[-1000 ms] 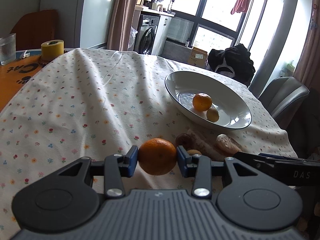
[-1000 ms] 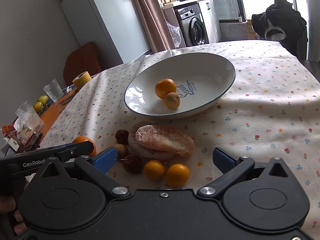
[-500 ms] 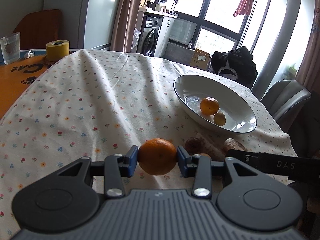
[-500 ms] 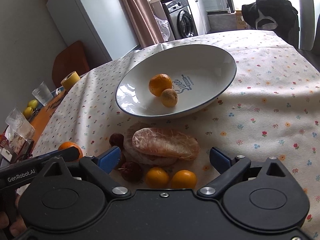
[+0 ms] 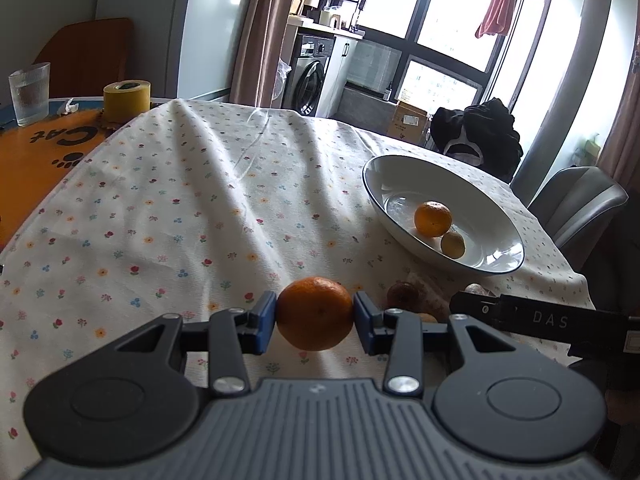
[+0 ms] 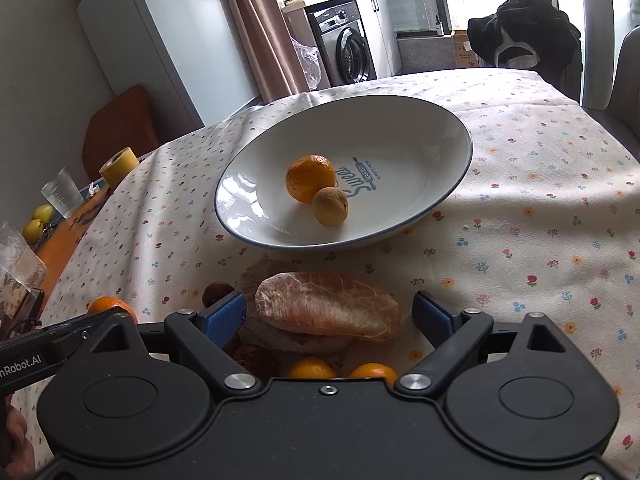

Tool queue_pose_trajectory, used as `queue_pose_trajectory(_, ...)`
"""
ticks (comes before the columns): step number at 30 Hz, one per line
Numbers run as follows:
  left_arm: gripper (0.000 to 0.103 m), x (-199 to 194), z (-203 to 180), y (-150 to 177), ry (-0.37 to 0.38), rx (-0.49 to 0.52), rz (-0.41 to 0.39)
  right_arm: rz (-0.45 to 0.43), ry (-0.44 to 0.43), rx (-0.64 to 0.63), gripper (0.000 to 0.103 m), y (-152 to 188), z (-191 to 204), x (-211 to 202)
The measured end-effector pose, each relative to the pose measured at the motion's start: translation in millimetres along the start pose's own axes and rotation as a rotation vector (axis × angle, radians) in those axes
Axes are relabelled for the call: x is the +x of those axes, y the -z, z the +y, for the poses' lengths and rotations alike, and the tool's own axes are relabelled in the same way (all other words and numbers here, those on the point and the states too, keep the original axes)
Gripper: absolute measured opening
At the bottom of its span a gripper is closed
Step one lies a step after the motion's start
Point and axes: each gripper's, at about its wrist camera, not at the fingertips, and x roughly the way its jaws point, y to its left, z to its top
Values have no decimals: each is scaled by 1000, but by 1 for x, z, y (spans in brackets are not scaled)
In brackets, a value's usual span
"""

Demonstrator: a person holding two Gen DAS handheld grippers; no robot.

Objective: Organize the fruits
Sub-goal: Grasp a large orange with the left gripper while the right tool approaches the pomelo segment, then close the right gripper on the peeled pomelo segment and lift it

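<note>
Round, dimpled orange (image 5: pixel 315 313) between left tool's (image 5: pixel 315 316) blue pads (image 5: pixel 265 318)

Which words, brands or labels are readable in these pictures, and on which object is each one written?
"DAS": on the right gripper's side bar.
"nRobot.AI", start cut off: on the left gripper's side bar.
"Cat", seen upside down, with a paw print: on the orange mat.
"Sweet": inside the bowl; the small print beside it is too small to read.
Label on the cardboard box: too small to read.

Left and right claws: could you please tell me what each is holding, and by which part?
The left claw grips a mandarin by its opposite sides. The right claw is open, holding nothing.
</note>
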Motion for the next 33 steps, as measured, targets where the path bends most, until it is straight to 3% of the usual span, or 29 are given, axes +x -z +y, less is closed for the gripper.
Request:
queue_pose_trajectory(2,40,0,0,0,0,0,1,-5,-13,2,71,0,0,-2)
queue_pose_trajectory(6,40,1,-1,0,2,-1,-2,0,-28,0,67,-3,-4,-5)
queue_pose_trajectory(33,40,-11,-33,-13,41,33,-53,-94,-70,8,65,-9,-24,-48)
